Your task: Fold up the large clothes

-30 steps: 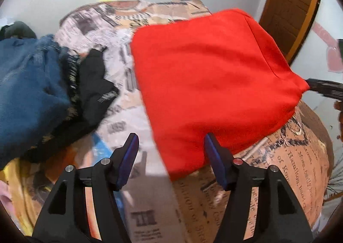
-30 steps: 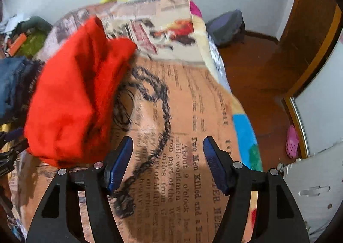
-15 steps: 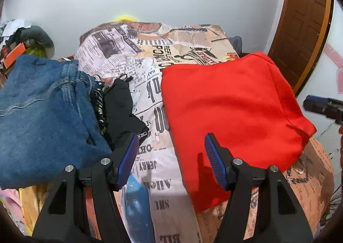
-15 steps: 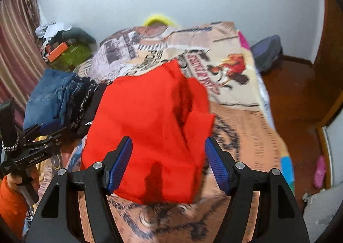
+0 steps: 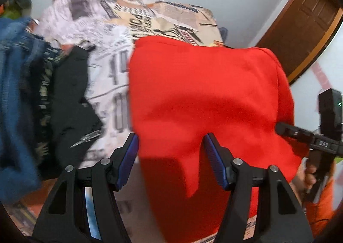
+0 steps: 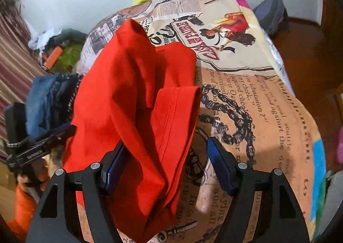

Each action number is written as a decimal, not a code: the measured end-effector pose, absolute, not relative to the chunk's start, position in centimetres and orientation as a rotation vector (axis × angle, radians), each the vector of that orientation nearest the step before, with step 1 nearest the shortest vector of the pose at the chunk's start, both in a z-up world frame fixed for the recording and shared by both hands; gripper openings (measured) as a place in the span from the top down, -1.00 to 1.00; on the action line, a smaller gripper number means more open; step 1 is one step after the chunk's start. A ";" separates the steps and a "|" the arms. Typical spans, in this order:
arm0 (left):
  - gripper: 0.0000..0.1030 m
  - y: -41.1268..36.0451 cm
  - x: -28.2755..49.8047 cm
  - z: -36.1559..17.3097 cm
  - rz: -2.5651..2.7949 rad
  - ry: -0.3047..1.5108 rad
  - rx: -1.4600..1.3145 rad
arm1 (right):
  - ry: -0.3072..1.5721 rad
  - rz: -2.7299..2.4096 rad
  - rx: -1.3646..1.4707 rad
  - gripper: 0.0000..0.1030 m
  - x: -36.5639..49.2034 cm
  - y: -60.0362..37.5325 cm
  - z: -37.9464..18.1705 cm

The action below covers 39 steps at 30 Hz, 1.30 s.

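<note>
Both pairs of fingers are spread wide and nothing is clamped between them. On the left gripper (image 5: 170, 157) the blue pads frame the near edge of the red garment (image 5: 203, 97), and a tongue of red cloth hangs down in the gap without being pinched, a posture that is judged to suit reaching in for a fresh hold. On the right gripper (image 6: 165, 161) the left finger is partly hidden behind a bunched fold of the same red garment (image 6: 137, 101), while the right finger stands apart from the cloth over the bed (image 6: 268, 118); whether the hidden pad touches the fabric cannot be told. The garment is laid across the near half of the bed, already doubled over, with a hemmed layer lapped on top toward 3 o'clock in the right wrist view, so that its thick edges are presented to both grippers for a further fold. Further out, at 9 o'clock in the left wrist view, blue jeans (image 5: 12, 92) and a black garment (image 5: 70, 101) are heaped beside the red one, seemingly kept aside so that the folding area is left free. At 2 o'clock a brown door (image 5: 304, 22) is seen beyond the bed.
</note>
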State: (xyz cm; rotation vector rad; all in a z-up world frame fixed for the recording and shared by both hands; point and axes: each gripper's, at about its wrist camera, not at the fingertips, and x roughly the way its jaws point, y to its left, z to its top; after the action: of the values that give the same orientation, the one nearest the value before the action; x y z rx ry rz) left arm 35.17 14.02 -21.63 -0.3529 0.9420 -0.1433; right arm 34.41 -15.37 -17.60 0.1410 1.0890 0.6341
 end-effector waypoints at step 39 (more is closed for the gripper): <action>0.64 17.9 27.9 -11.1 -0.256 0.774 -0.534 | 1.036 0.842 0.223 0.69 30.8 -10.7 -7.9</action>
State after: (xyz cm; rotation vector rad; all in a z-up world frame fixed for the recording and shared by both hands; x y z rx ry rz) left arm 27.89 17.94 -11.13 -0.5335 0.7741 -0.2558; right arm 30.76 -10.69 -7.88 0.2226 1.0359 0.8420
